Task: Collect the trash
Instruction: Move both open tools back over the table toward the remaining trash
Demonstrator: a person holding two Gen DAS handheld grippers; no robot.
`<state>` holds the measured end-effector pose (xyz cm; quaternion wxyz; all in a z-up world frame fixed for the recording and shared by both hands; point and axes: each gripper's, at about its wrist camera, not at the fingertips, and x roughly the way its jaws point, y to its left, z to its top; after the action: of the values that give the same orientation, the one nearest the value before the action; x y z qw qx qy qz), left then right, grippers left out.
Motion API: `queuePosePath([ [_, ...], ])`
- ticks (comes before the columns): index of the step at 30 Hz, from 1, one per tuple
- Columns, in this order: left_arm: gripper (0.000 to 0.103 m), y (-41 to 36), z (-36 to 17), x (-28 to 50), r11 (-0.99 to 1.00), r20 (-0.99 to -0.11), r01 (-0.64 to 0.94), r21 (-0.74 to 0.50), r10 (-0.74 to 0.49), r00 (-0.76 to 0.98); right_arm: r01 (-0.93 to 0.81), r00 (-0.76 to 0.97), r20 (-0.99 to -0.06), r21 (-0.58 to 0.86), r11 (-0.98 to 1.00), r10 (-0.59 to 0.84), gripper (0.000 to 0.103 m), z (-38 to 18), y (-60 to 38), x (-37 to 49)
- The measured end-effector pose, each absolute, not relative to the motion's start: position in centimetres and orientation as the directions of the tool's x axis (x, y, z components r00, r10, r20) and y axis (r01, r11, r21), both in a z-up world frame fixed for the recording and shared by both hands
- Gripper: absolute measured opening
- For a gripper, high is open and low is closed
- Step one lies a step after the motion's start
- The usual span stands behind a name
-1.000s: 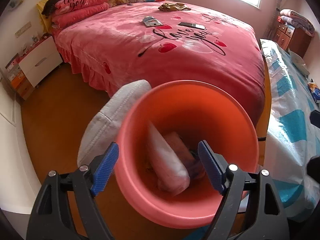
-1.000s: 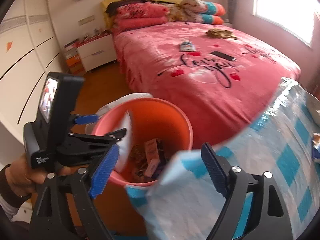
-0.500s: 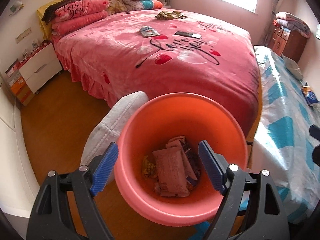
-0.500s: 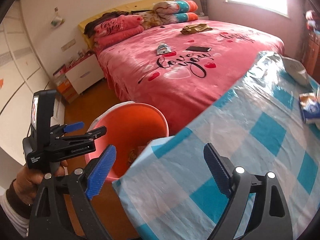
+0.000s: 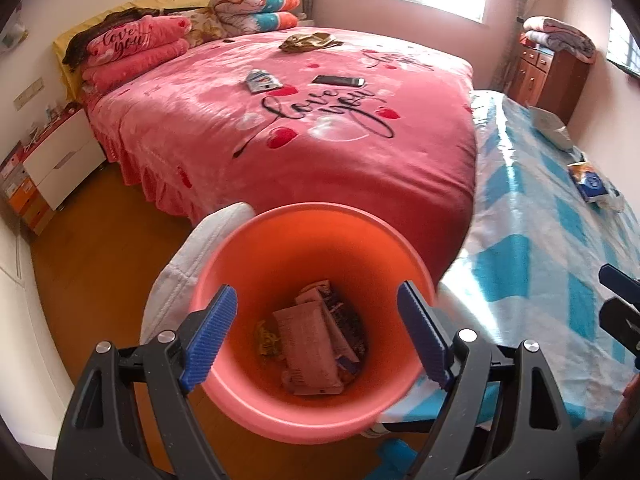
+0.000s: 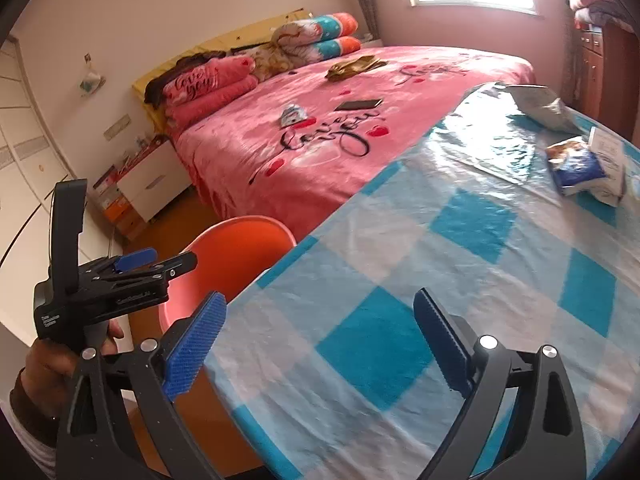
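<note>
Left wrist view: I've got the left gripper [image 5: 316,336] over the orange bin [image 5: 256,400], jaws spread wide with nothing between the pads. Wrappers [image 5: 310,354] lie at the bin's bottom. Bin sits on the floor between bed [image 5: 280,152] and checked table [image 5: 540,248]. Right gripper [image 6: 316,344] hangs above the table edge; its jaws have just been opening, nothing gripped. Remaining trash: blue snack bag [image 6: 576,168] on the table's far side, well apart from both grippers.
</note>
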<state>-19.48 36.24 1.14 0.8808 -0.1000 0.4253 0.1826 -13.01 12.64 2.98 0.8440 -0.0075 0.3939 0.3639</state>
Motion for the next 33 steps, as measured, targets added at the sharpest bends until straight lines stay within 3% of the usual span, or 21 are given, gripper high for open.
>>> queuePosePath([
  [33,0.087,23.2,5.0,-15.5,0.975,-0.753,-0.185,0.127,0.216,0.621,-0.415,0.589,-0.566,0.4,0.817,0.576,0.096,4.0,-2.0,-10.1],
])
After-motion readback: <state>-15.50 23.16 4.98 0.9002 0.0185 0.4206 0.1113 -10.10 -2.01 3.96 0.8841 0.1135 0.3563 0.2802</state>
